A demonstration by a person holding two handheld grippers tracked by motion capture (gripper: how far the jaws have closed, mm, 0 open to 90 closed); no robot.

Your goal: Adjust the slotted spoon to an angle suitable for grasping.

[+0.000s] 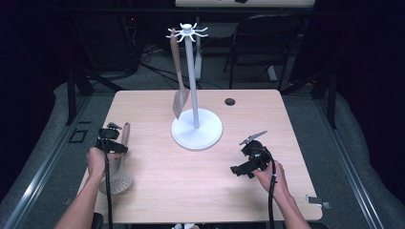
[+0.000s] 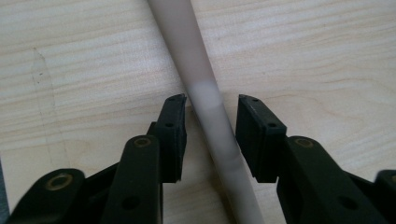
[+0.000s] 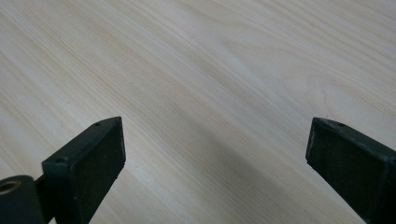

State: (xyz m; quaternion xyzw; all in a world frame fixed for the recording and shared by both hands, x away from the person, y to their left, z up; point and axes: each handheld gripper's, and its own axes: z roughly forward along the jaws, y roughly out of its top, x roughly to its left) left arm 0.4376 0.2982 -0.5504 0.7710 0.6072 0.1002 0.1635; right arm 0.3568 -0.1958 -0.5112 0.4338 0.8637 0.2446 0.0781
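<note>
A beige slotted spoon (image 1: pixel 119 179) lies on the wooden table (image 1: pixel 191 191) near its left edge, handle pointing away from me. My left gripper (image 1: pixel 116 143) reaches down over that handle. In the left gripper view the handle (image 2: pixel 205 98) runs between the two pads of the gripper (image 2: pixel 210 116), with a narrow gap on each side, so the pads are not pressing on it. A white hook stand (image 1: pixel 195 86) rises mid-table, and a brown spatula (image 1: pixel 179 98) hangs from one of its hooks. My right gripper (image 1: pixel 241 169) (image 3: pixel 215 144) is held wide open over bare wood, with nothing between its pads.
The stand's round white base (image 1: pixel 210 136) sits between the two hands. A small dark hole (image 1: pixel 230 101) marks the table's far side. A black chair (image 1: pixel 267 43) and cables stand beyond the far edge. A small clip (image 1: pixel 317 201) lies at the near right corner.
</note>
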